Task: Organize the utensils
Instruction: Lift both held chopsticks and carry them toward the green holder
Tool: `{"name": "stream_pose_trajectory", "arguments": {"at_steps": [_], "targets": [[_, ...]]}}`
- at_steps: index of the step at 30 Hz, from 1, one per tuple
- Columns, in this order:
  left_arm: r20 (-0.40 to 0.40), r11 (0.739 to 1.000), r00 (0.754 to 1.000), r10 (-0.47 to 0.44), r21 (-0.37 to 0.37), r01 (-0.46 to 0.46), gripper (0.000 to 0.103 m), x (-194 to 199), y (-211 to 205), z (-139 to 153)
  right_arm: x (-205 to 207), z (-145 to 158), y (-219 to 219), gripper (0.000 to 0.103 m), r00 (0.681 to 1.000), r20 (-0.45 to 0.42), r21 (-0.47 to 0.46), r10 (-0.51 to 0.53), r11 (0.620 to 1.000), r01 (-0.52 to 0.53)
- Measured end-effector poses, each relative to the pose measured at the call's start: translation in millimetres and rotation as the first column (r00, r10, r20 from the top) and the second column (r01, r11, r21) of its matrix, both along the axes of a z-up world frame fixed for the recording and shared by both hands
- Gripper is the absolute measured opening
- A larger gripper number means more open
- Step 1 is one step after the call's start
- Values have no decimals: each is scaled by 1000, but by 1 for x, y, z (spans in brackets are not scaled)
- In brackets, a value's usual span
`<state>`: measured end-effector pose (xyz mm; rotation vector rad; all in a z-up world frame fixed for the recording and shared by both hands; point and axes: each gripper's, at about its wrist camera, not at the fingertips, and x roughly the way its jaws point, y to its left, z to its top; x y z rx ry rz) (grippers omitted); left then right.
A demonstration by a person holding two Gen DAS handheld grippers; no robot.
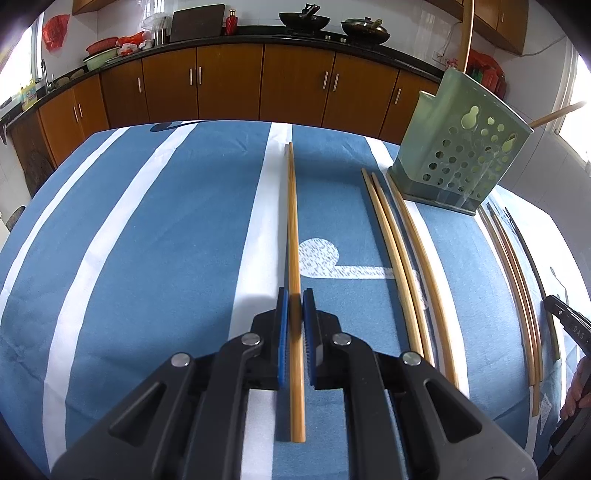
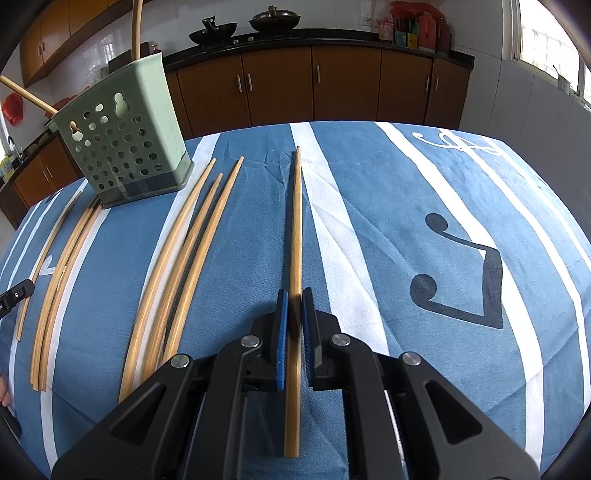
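both pairs of jaws stand narrow, each clamped on one wooden chopstick. the left gripper pinches its chopstick between ribbed blue pads, and the stick runs straight ahead over the cloth; whether its far tip touches the fabric is hard to tell. the right gripper holds another chopstick the same way, blue pads tight on the shaft.

loose chopsticks lie on the blue and white striped tablecloth — a group of three between the two grippers, and a further bundle beyond it, by the left gripper's side of the holder. in the left view a second bundle sits near the frame edge, thin and overlapping, so the count is unclear. the fisheye bends them all into curves.

a pale green plastic holder stands upright on the cloth, boxy, its wall punched with round holes; two sticks rise from it, tops cut off by the frame. a sliver of the other gripper and a bit of a hand show at the right edge of the left view, mostly cropped. brown cabinets and dark pans sit behind.
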<state>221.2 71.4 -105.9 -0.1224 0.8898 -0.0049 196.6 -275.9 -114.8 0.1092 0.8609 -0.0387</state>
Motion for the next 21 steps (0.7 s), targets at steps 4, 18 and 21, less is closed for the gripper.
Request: {"name": "stream_pose_trajectory", "arguments": {"at_steps": [4, 18, 21], "targets": [[0, 1000, 1000, 0, -11, 0, 10, 0, 1, 0, 0, 0, 0, 9, 1000, 0, 3, 0, 1000, 0], [-4, 1000, 1000, -11, 15, 11, 11, -18, -2, 1, -17, 0, 1, 9, 1000, -2, 7, 4, 1000, -3], [-6, 1000, 1000, -10, 29, 10, 11, -25, -4, 1, -20, 0, 0, 9, 1000, -2, 15, 12, 1000, -12]]}}
